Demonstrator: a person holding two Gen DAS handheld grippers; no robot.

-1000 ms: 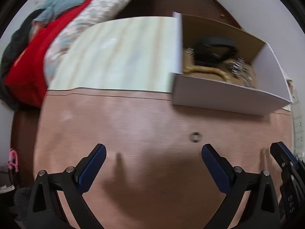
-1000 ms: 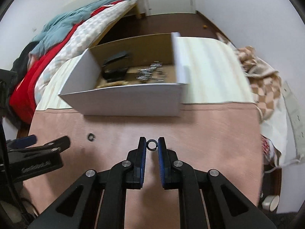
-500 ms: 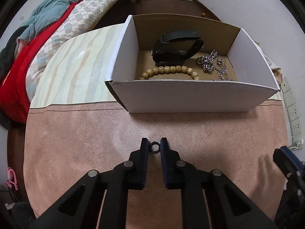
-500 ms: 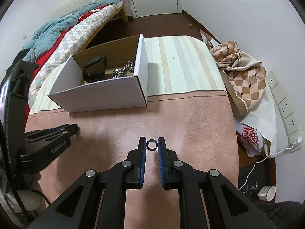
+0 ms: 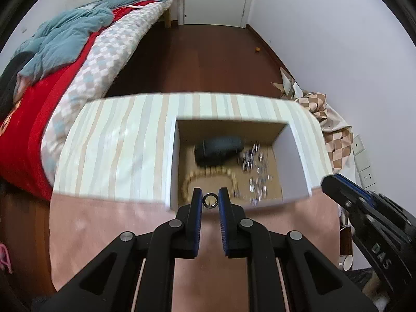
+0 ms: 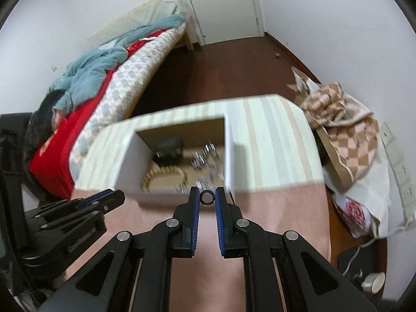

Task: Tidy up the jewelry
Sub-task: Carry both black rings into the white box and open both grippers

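My left gripper (image 5: 210,199) is shut on a small dark ring (image 5: 209,200), held above the near wall of the white cardboard box (image 5: 170,161). My right gripper (image 6: 207,197) is shut on another small ring (image 6: 207,197), also held over the box's near wall (image 6: 161,197). The box holds a black band (image 5: 218,149), a wooden bead bracelet (image 5: 208,175) and silver chains (image 5: 256,171). The right gripper shows at the right edge of the left wrist view (image 5: 364,213); the left gripper shows at the left of the right wrist view (image 6: 78,213).
The box stands on a table with a pink cloth (image 5: 104,223) and a striped cloth (image 5: 117,143). A bed with red and blue bedding (image 5: 65,59) lies to the left. Checked fabric (image 6: 343,130) is piled on the right. Dark wooden floor (image 5: 202,65) lies beyond.
The left gripper closed on the ring that lay on the pink cloth and lifted it. Both grippers have risen and moved forward over the box's near wall, each still holding its ring.
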